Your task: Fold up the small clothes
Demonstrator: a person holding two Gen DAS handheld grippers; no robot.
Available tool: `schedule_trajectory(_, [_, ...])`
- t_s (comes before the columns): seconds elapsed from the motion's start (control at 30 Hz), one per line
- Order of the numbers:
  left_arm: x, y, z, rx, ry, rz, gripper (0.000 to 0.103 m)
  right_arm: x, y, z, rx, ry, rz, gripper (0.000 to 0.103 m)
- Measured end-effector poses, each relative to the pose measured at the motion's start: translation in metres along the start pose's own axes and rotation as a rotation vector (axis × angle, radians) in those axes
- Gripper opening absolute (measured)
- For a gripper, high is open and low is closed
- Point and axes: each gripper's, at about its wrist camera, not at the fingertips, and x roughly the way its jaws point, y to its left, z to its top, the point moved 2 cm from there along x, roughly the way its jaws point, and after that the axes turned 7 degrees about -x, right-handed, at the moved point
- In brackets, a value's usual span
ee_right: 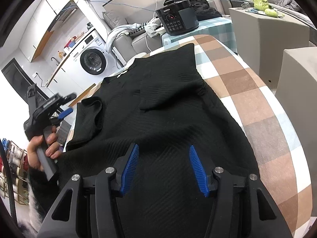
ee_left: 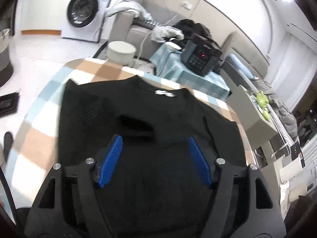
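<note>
The black knit top [ee_right: 158,107] lay spread on the checked tabletop [ee_right: 257,103], one sleeve already folded in over the body and its far corner near the tabletop's far edge. Both hand-held grippers were spread and pinching nothing: the right hand-held gripper [ee_right: 164,166] hovered over the near hem, the left hand-held gripper [ee_left: 154,156] w/ pads apart above the fabric. Risk: closing on just one layer would prob. drag the sleeve fold out, and the near hem looked bunched, so a crooked crease seemed likely.
</note>
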Motion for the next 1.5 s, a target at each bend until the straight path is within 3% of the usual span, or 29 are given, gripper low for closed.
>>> schedule_trajectory(0.27, [-0.081,0.075,-0.035,-0.055,-0.004,0.145,0.067,-0.019,0.001,-0.008,0.005,-0.021,-0.009,0.055])
schedule_trajectory(0.4, [-0.117,0.105,-0.058,-0.076,-0.021,0.184,0.067,-0.034,-0.006,-0.015,0.015,-0.038,-0.034,0.060])
schedule_trajectory(0.7, [-0.186,0.161,-0.137,-0.098,-0.027,0.315,0.068,-0.062,-0.051,-0.045,0.122,-0.032,-0.134,0.061])
schedule_trajectory(0.87, [-0.206,0.175,-0.173,-0.104,0.001,0.310,0.071,-0.069,-0.069,-0.065,0.180,-0.010,-0.143,0.061])
schedule_trajectory(0.97, [-0.217,0.177,-0.190,-0.088,0.003,0.298,0.081,-0.075,-0.071,-0.078,0.153,0.006,-0.148,0.061])
schedule_trajectory(1.3, [-0.228,0.185,-0.231,-0.044,0.037,0.360,0.081,-0.077,-0.080,-0.112,0.095,0.073,-0.137,0.061])
schedule_trajectory(1.5, [-0.224,0.180,-0.237,-0.005,0.054,0.380,0.081,-0.078,-0.078,-0.116,0.077,0.057,-0.125,0.061])
